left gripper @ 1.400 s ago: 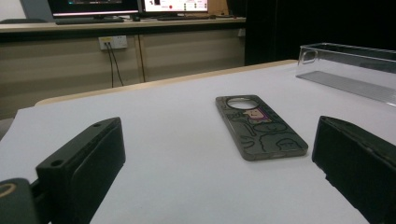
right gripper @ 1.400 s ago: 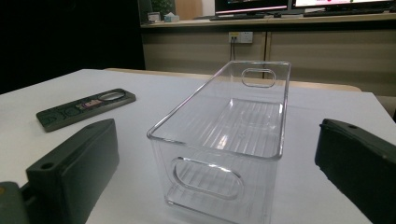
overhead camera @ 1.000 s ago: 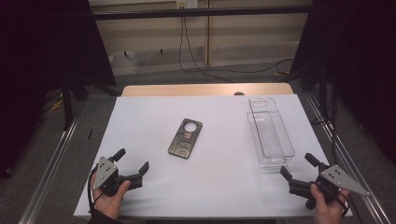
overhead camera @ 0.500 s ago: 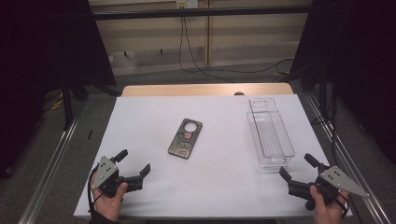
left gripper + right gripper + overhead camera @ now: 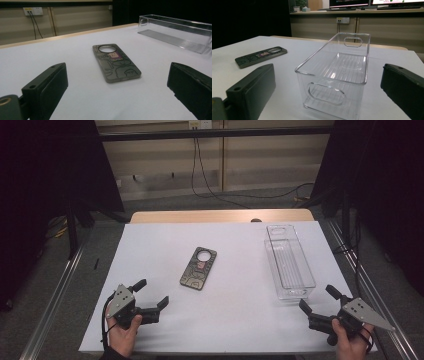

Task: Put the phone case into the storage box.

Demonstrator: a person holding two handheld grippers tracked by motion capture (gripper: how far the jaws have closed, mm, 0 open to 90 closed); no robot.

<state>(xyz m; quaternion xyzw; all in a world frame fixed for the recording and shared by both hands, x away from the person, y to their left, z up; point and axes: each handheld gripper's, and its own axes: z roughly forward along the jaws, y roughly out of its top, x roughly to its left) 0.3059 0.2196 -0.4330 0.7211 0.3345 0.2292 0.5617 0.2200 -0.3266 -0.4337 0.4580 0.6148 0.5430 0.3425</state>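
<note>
Left hand-held gripper (image 5: 152, 293) rests released on the bench (image 5: 235, 320), the phone case (image 5: 199, 267) lying flat just ahead of its jaws. Right hand-held gripper (image 5: 318, 301), also released, faces the clear bin (image 5: 289, 262). Judged step: approach; next, advance left and close on the case edges.

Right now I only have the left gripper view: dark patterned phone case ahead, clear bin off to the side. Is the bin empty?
Observer: Yes. The right gripper view looks into the clear plastic rectangular bin; nothing lies inside.
Operator: Where is the right tool?
Observer: The high view shows the right tool, jaws open, just short of the bin's near end, not touching it.
Operator: Does the bin have handles?
Observer: Oval cut-outs in both end walls. The dark patterned phone case lies flat, apart from the bin.
</note>
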